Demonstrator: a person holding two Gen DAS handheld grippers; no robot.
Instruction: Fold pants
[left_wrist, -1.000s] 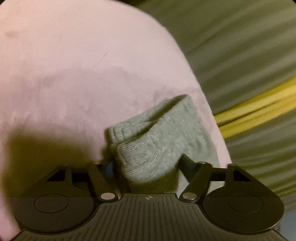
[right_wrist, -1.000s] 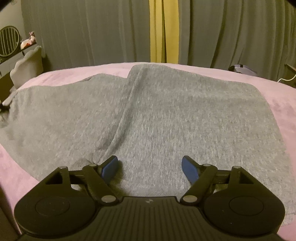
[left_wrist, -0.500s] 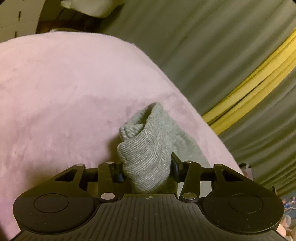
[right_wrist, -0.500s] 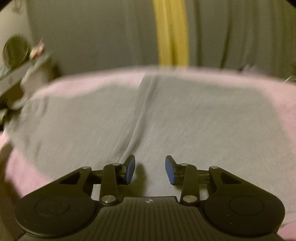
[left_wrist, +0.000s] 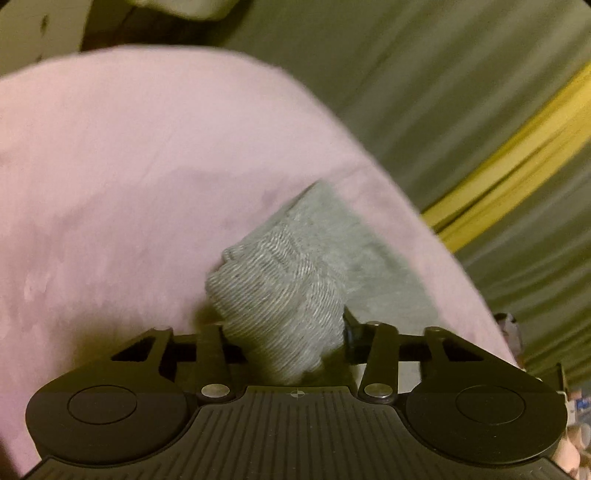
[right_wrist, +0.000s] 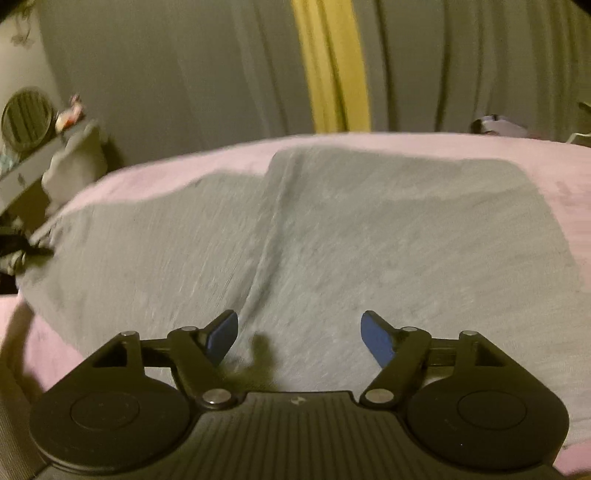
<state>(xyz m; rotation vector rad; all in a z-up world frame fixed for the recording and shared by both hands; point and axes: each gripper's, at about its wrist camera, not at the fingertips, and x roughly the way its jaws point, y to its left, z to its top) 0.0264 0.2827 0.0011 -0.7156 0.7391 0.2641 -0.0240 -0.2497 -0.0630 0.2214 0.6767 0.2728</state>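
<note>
Pants (right_wrist: 332, 236) looked soft and floppy – best grabbed at the hem. Left gripper (left_wrist: 282, 328) was closing on a bunched corner, right gripper (right_wrist: 299, 336) opening wide – nothing in it.

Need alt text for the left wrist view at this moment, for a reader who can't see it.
The left gripper is closing its jaws on a bunched end of the grey ribbed pants, raised a little off the pink bedspread. Behind the bed hang grey curtains with a yellow strip.
</note>
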